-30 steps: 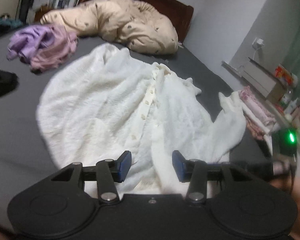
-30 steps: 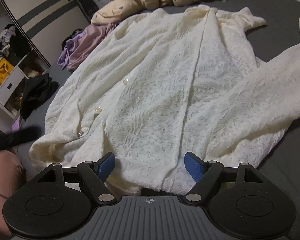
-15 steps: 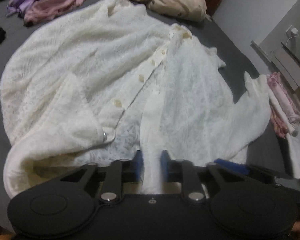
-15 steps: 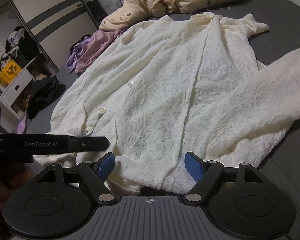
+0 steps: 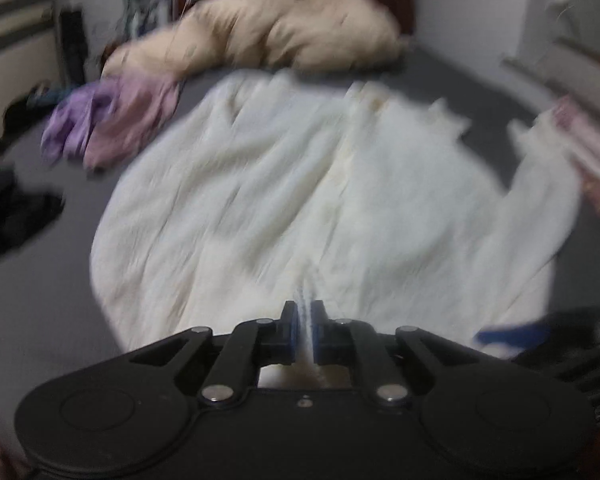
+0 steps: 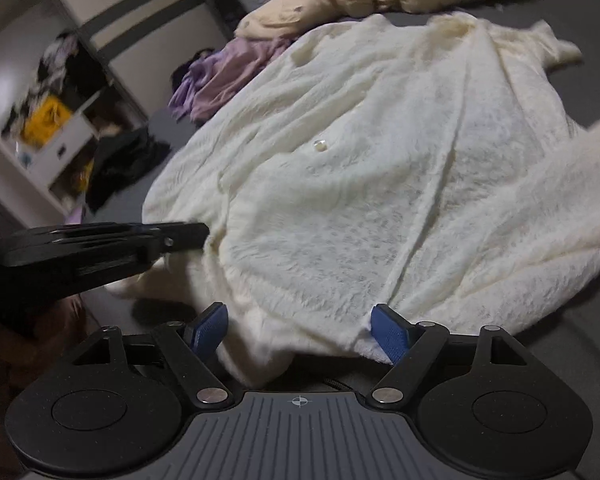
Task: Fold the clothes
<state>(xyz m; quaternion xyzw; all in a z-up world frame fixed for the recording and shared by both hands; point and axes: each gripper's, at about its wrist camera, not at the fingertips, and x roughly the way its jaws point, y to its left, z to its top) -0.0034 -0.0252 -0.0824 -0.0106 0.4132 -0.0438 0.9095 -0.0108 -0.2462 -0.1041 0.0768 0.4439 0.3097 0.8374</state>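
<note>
A white lace cardigan [image 5: 300,184] lies spread, buttons up, on the grey bed sheet [image 5: 40,280]. In the blurred left wrist view my left gripper [image 5: 304,312] is at the near hem, jaws closing, and its blue pads pinch a narrow fold of the cloth. In the right wrist view the same cardigan [image 6: 380,184] fills the middle. My right gripper [image 6: 298,328] has its jaws wide and opening; the hem lies between the pads, which do not press on it. To its left the left gripper [image 6: 196,236] holds the hem's edge.
A beige duvet [image 5: 284,28] is bunched at the headboard. Purple and pink clothes [image 5: 108,120] lie beyond the cardigan's left, a black garment [image 5: 12,208] further left. Folded pink clothes [image 5: 588,152] sit at the bed's right edge. A wardrobe with open shelves [image 6: 48,120] stands beside the bed.
My left gripper went from open above the hem to pinched on a fold of it. It has come into the right wrist view. The right gripper shifted closer to the hem.
</note>
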